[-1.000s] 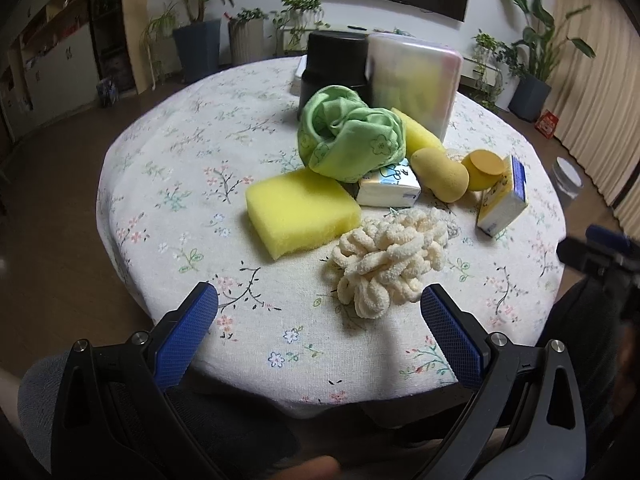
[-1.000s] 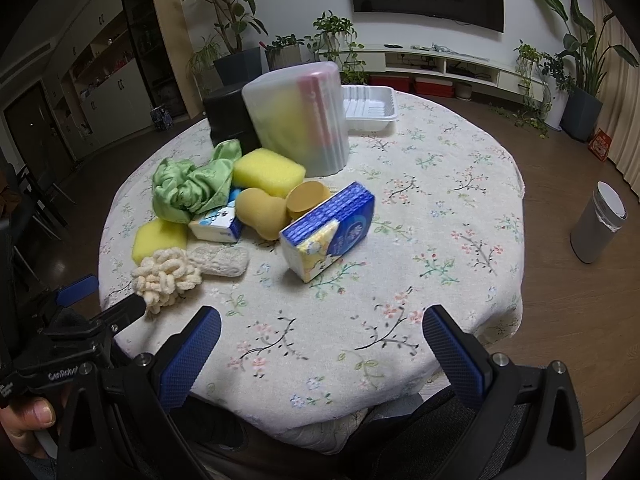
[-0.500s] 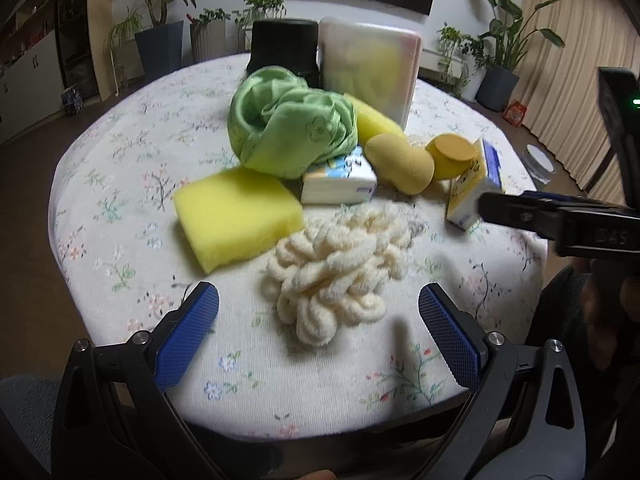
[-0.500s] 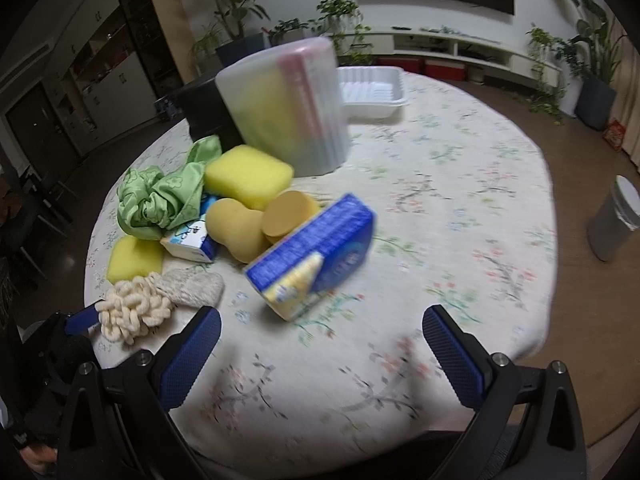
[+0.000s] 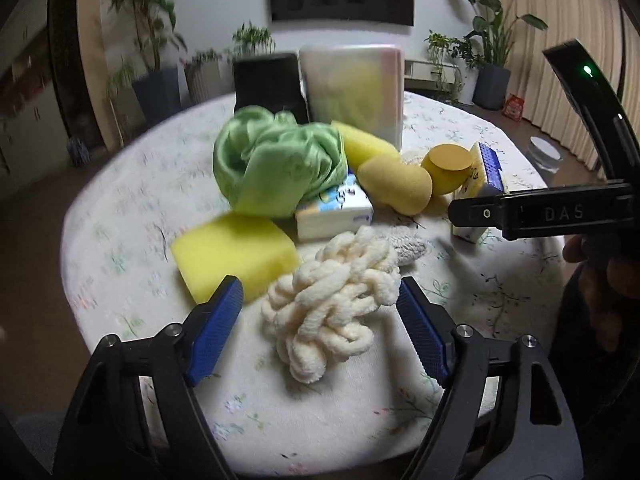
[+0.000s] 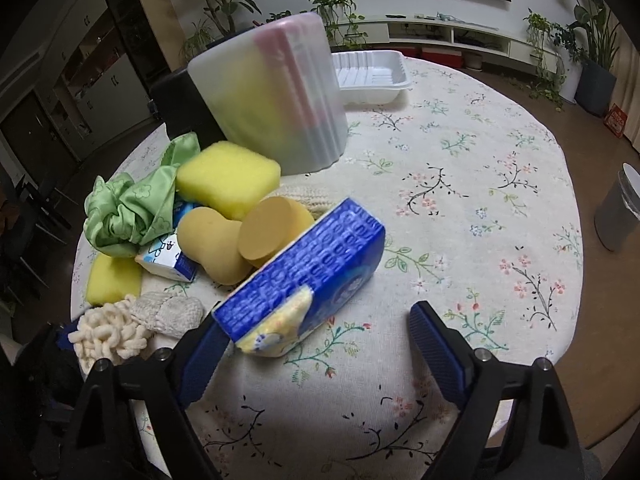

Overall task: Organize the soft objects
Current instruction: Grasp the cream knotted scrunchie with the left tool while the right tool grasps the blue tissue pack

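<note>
Floral tablecloth (image 6: pixel 460 184), plants behind | left gripper (image 5: pixel 320 316) closing, unclenched, astride cream yarn knot (image 5: pixel 332 300), pads clear | right gripper (image 6: pixel 316 356) closing, unclenched, blue pack (image 6: pixel 304 276) beside left pad, long axis running away | white tray (image 6: pixel 372 76) beyond bin (image 6: pixel 276 100), right view only

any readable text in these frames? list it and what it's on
"DAS": raised letters on the black body of the right gripper, seen in the left wrist view.
Small tissue pack: print too blurred to read.
Blue tissue pack: repeated pattern and print, not legible.
Red box on the floor: too small to read.
</note>
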### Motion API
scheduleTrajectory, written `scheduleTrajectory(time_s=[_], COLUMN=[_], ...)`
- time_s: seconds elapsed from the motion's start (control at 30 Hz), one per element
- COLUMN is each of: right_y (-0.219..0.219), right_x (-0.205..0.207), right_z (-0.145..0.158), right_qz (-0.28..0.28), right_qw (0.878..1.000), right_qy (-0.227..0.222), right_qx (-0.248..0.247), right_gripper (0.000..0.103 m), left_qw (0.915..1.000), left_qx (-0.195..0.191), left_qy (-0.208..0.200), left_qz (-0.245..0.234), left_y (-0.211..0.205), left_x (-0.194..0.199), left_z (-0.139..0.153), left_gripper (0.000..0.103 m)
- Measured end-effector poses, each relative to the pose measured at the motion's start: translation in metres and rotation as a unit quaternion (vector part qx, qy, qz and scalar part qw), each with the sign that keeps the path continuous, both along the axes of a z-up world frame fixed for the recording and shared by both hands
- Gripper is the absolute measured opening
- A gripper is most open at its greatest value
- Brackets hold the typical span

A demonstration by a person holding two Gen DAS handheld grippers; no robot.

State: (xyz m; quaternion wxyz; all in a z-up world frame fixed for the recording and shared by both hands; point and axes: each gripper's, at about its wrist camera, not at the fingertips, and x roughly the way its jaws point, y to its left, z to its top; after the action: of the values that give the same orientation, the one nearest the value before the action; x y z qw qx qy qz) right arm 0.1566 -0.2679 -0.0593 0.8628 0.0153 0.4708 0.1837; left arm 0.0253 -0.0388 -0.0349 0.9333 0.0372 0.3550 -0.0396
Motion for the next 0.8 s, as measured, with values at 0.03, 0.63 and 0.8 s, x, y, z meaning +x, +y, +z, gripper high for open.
scheduleTrajectory(time_s=[0.03, 0.63, 0.8], right_y=[0.000, -0.004, -0.006], right_x=[0.000, 0.002, 0.002], right_z=[0.000, -0.004, -0.002], right_qz=[0.000, -0.005, -0.009], right_qw=[1.000, 1.000, 0.999], right_qy=[-0.001, -0.024, -0.032], right_qx=[0.000, 0.007, 0.011], right_gripper=[0.091, 0.087, 0.065], left_qw=[1.0000, 0.9989, 0.9988], left_qx=[0.005, 0.006, 0.015], left_qy=[-0.005, 0.037, 0.034], left_qz=[-0.002, -0.026, -0.033], left_y=[-0.001, -0.008, -0.014], left_x=[0.000, 0.007, 0.008], left_z=[0.000, -0.010, -0.010], left_gripper=[0.078, 0.066, 0.056])
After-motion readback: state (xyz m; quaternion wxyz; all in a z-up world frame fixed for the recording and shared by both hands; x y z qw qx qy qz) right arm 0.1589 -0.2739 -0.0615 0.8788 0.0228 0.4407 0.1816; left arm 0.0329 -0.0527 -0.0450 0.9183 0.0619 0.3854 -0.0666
